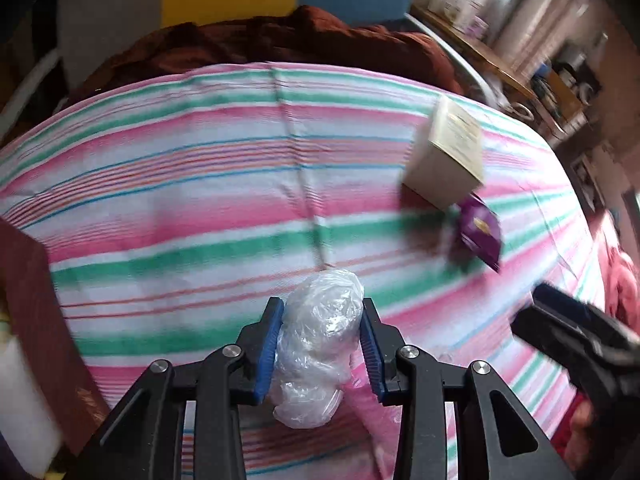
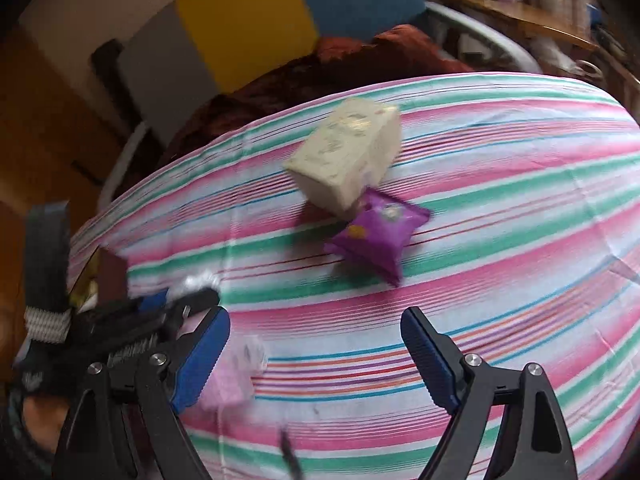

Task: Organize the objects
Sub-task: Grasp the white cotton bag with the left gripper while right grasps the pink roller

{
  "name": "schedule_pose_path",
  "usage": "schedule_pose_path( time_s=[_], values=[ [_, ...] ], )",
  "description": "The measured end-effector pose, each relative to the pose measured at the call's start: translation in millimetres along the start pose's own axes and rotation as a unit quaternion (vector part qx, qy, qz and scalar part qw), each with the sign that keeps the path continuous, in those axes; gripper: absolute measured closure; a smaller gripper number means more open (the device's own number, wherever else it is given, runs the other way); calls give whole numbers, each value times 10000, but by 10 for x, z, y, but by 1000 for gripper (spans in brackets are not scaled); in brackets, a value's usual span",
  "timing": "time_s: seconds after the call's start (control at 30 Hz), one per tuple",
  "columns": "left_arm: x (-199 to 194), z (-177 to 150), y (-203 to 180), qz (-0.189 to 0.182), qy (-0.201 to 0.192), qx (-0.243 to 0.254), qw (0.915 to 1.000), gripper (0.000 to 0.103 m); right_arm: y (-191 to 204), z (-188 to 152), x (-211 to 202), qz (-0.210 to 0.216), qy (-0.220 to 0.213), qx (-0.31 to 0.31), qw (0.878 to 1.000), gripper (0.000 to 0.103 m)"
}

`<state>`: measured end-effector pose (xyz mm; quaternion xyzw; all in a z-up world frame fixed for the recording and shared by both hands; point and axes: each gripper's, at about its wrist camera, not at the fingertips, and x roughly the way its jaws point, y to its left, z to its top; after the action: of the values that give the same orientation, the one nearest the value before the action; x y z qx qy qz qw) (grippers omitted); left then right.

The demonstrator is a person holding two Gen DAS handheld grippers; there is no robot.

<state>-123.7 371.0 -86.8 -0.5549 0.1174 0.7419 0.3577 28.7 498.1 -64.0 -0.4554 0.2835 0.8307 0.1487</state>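
My left gripper (image 1: 323, 320) is shut on a crumpled clear plastic bag (image 1: 320, 332) and holds it above the striped bedsheet (image 1: 200, 200). A cream box (image 1: 448, 156) lies at the right with a purple packet (image 1: 480, 232) touching its near corner. My right gripper (image 2: 314, 344) is open and empty, above the sheet (image 2: 500, 200); the cream box (image 2: 344, 160) and purple packet (image 2: 376, 236) lie ahead of it. The right gripper also shows at the right edge of the left wrist view (image 1: 576, 332). A small pink packet (image 2: 236, 380) lies by its left finger.
A dark red book or box (image 1: 44, 320) stands at the left edge. A maroon blanket (image 1: 280, 40) lies bunched at the far side of the bed. A cluttered wooden shelf (image 1: 500, 60) is at the back right. The left gripper shows at the left of the right wrist view (image 2: 132, 320).
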Motion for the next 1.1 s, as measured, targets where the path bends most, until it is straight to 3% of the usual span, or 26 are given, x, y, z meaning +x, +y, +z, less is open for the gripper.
schedule_pose_path(
  time_s=[0.17, 0.3, 0.7, 0.77, 0.8, 1.1],
  values=[
    [40, 41, 85, -163, 75, 108, 9998, 65, 379, -108, 111, 417, 349, -976, 9937, 13],
    [60, 34, 73, -145, 52, 232, 9996, 66, 710, -295, 262, 206, 638, -1892, 9796, 10],
    [88, 47, 153, -427, -30, 36, 9991, 65, 757, -243, 547, -354, 646, -1880, 9794, 11],
    [89, 45, 147, -424, -42, 29, 9991, 65, 751, -236, 558, -382, 620, -1919, 9787, 22],
    [101, 50, 136, -426, -47, 21, 9991, 64, 745, -243, 554, -379, 629, -1953, 9780, 39],
    [104, 20, 142, -406, -120, 17, 9991, 65, 542, -192, 513, -760, 711, -1689, 9801, 39]
  ],
)
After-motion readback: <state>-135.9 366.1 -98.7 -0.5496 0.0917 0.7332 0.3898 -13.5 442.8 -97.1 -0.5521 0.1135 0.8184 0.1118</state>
